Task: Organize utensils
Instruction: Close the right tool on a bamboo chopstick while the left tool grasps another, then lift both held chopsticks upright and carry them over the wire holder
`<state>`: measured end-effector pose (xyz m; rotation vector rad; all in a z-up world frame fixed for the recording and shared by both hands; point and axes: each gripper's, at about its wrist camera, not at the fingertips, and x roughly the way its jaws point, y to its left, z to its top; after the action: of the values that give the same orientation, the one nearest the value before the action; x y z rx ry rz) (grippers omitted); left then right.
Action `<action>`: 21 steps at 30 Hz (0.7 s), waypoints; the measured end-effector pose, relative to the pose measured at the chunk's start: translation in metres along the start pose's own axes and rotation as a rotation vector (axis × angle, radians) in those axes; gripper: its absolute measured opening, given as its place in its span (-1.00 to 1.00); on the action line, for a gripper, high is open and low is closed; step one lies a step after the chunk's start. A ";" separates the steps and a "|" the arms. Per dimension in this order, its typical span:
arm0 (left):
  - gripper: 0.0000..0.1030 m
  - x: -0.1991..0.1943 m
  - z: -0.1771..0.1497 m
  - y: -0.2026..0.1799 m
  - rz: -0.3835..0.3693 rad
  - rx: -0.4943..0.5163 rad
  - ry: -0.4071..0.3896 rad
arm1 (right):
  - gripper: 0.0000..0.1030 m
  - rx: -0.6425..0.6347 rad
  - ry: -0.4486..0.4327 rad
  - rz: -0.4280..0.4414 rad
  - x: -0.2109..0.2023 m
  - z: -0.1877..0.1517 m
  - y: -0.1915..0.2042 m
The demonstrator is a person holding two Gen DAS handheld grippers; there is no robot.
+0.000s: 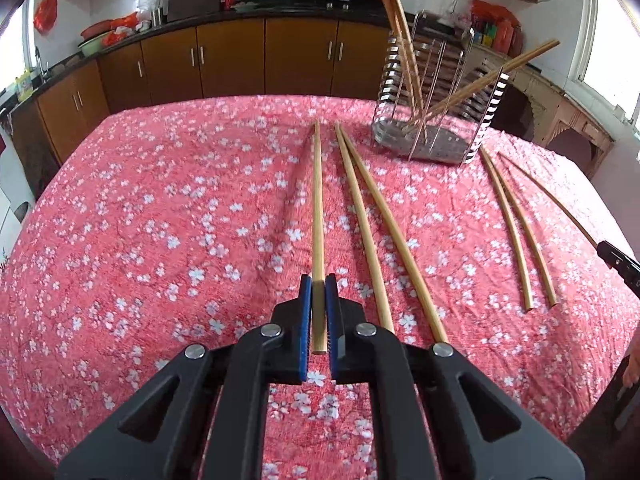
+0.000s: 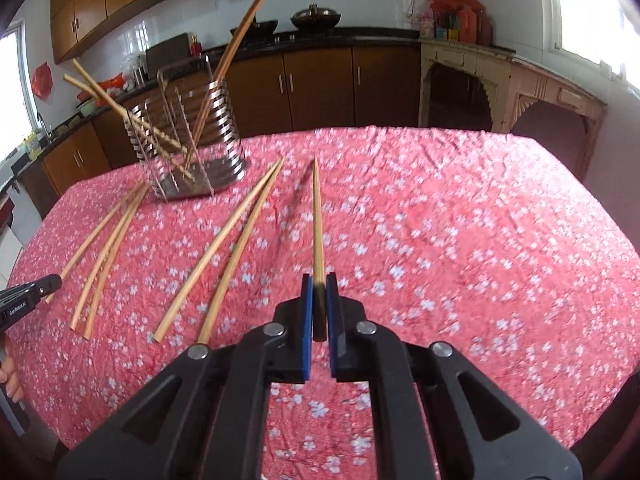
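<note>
The left claw is clamping one chopstick between its blue pads, with the thick end sitting back between the fingers and the thin tip pointing away toward the far side of the tabletop. The right claw is clamping another chopstick the same way, its tip reaching forward over the red flowered cloth.

In the left wrist view, a pair of chopsticks is lying on the cloth just to the right of the held one, their far tips close together and their near ends spreading apart. Further right, another pair is lying side by side, and beyond it one more stick is running to the black tip of the right claw at the picture's edge.

The metal rack is standing on the far part of the tabletop, beyond the loose sticks. Several chopsticks are already leaning inside it, some tilting left and one tilting right over the rim.

In the right wrist view, the rack is sitting to the upper left, with loose chopsticks lying between it and the claw. The left claw's black tip is showing at the left edge, beside a bit of a hand.
</note>
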<state>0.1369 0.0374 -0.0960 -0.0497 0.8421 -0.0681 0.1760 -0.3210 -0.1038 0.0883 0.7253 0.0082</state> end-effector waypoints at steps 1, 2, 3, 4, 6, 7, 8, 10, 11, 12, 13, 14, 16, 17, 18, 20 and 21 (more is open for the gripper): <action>-0.87 -0.005 0.002 0.001 -0.003 -0.001 -0.015 | -0.86 0.001 -0.024 -0.003 -0.006 0.004 -0.001; -0.87 -0.012 0.005 0.002 -0.009 -0.003 -0.037 | -0.86 0.000 -0.053 -0.008 -0.013 0.008 -0.001; -0.87 -0.019 0.008 0.003 -0.016 -0.007 -0.059 | -0.86 -0.001 -0.070 -0.010 -0.018 0.010 0.000; -0.87 -0.026 0.010 0.005 -0.020 -0.012 -0.080 | -0.86 -0.003 -0.097 -0.012 -0.024 0.014 0.001; -0.87 -0.041 0.020 0.008 -0.032 -0.025 -0.137 | -0.86 -0.004 -0.154 -0.015 -0.037 0.024 0.001; -0.87 -0.049 0.023 0.008 -0.037 -0.032 -0.163 | -0.86 -0.004 -0.179 -0.013 -0.043 0.028 0.002; -0.87 -0.056 0.030 0.009 -0.040 -0.042 -0.198 | -0.86 -0.004 -0.197 -0.012 -0.047 0.032 0.002; -0.87 -0.071 0.039 0.013 -0.050 -0.065 -0.252 | -0.86 -0.002 -0.249 -0.005 -0.059 0.042 0.003; -0.87 -0.076 0.043 0.015 -0.053 -0.074 -0.269 | -0.86 0.001 -0.274 0.000 -0.064 0.047 0.003; -0.87 -0.081 0.048 0.016 -0.055 -0.083 -0.289 | -0.86 0.003 -0.288 0.002 -0.067 0.050 0.003; -0.87 -0.087 0.053 0.018 -0.052 -0.091 -0.314 | -0.86 0.009 -0.313 0.008 -0.073 0.056 0.003; -0.87 -0.090 0.057 0.019 -0.050 -0.098 -0.328 | -0.86 0.014 -0.330 0.014 -0.076 0.059 0.003; -0.87 -0.097 0.063 0.021 -0.045 -0.113 -0.355 | -0.86 0.027 -0.364 0.023 -0.083 0.067 0.002; -0.87 -0.100 0.067 0.024 -0.044 -0.126 -0.368 | -0.86 0.033 -0.374 0.028 -0.085 0.070 0.001; -0.87 -0.102 0.071 0.026 -0.045 -0.137 -0.377 | -0.86 0.045 -0.387 0.039 -0.087 0.075 0.000; -0.87 -0.107 0.075 0.029 -0.044 -0.149 -0.391 | -0.86 0.060 -0.403 0.047 -0.090 0.080 -0.004; -0.87 -0.109 0.078 0.029 -0.041 -0.150 -0.400 | -0.86 0.065 -0.410 0.051 -0.092 0.083 -0.006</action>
<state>0.1234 0.0767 0.0350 -0.2152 0.4445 -0.0319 0.1619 -0.3371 0.0187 0.1650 0.3135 0.0149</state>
